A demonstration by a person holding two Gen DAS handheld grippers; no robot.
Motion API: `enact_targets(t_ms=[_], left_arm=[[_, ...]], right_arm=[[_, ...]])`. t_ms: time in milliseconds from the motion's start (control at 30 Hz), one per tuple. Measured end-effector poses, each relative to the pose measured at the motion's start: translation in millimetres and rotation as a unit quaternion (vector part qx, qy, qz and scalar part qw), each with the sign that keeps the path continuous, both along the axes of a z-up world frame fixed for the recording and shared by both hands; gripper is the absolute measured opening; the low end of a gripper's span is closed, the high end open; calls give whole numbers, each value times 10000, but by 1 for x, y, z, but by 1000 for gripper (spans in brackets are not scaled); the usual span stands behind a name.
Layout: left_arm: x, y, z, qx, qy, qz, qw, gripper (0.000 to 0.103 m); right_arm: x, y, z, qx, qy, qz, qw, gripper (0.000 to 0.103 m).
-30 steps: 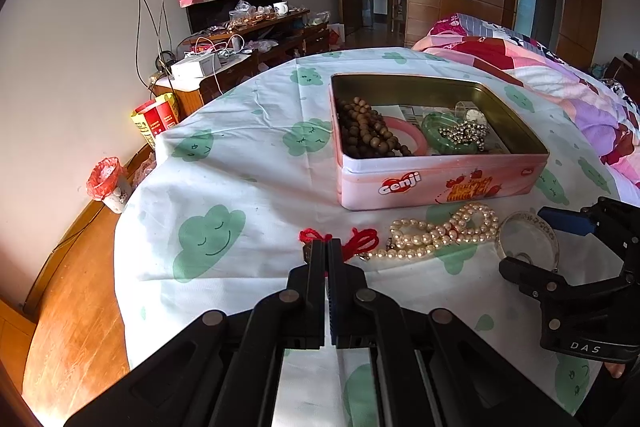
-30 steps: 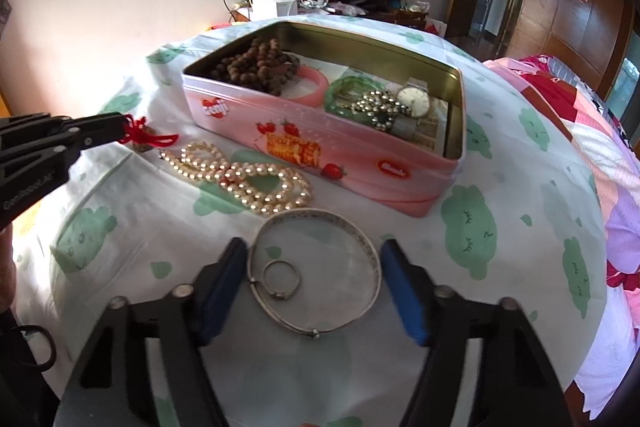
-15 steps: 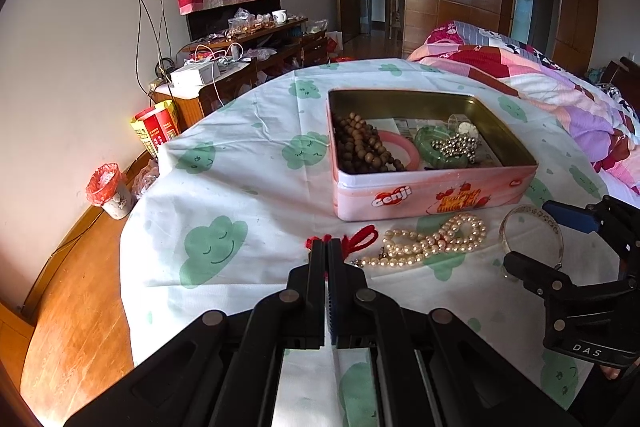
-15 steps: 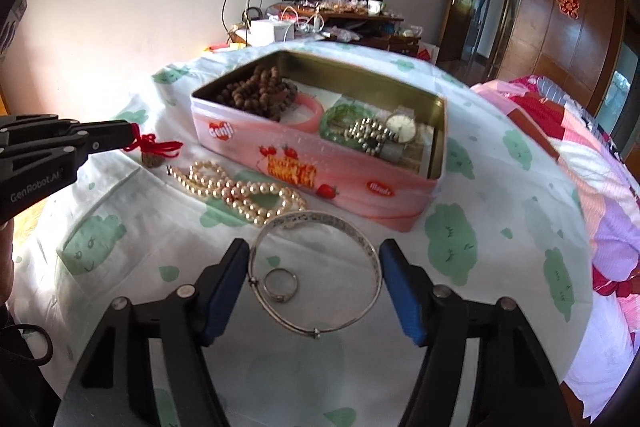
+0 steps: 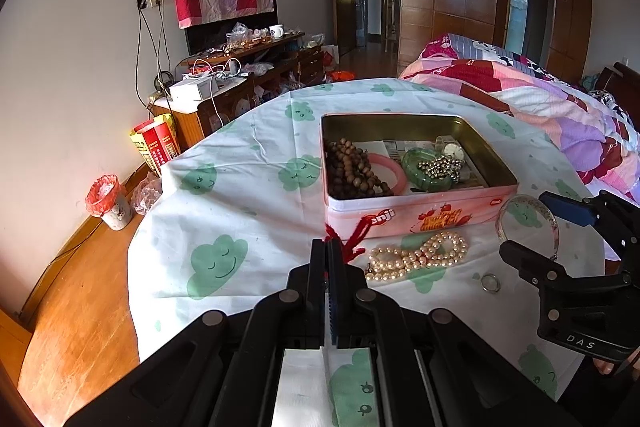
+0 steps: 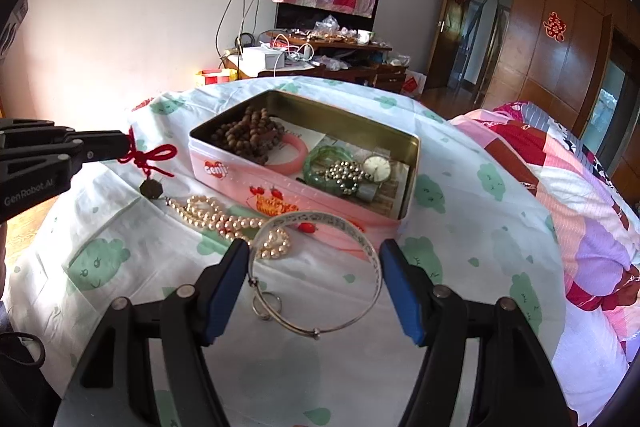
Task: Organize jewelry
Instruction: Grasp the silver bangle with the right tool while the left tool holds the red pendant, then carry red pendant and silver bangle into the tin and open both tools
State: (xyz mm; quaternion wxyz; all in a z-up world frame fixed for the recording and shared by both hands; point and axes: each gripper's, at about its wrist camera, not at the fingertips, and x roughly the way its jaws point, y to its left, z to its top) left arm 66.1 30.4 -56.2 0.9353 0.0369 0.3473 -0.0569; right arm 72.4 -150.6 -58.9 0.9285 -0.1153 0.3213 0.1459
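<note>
A pink tin holds wooden beads, a pink bangle, a green bangle, silver beads and a watch. My left gripper is shut on a red cord with a dark pendant hanging above the cloth. A pearl necklace lies before the tin. My right gripper holds a silver bangle between its wide-spread fingers, raised and tilted. A small ring lies on the cloth.
The round table has a white cloth with green clouds. A bed with a patchwork quilt stands at the right. A cluttered TV cabinet and a small bin stand at the left wall.
My left gripper has lifted the red cord and its pendant off the cloth. My right gripper has raised and tilted the silver bangle off the cloth; the small ring stays down.
</note>
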Motion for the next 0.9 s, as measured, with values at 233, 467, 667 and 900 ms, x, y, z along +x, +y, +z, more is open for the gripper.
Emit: enact_targets(t_ms=[233,467,667,900], left_arm=[[0,-1,2,24,-29,-2,10000,0],[3,-4,10,84,-149,-4,9999,0],[8,-10,23,179,-304,-80,9993,0],[18,-17,42,350,-538,-164,9978,0]], right_arm=[[1,-2,4,49,-114,-44,9999,69],[1,-5,9,79,-245,-76,9996,69],[5,-4,14,42,-322,-76,9994,69],[17,-7,32,5,-567,-95,9983,69]])
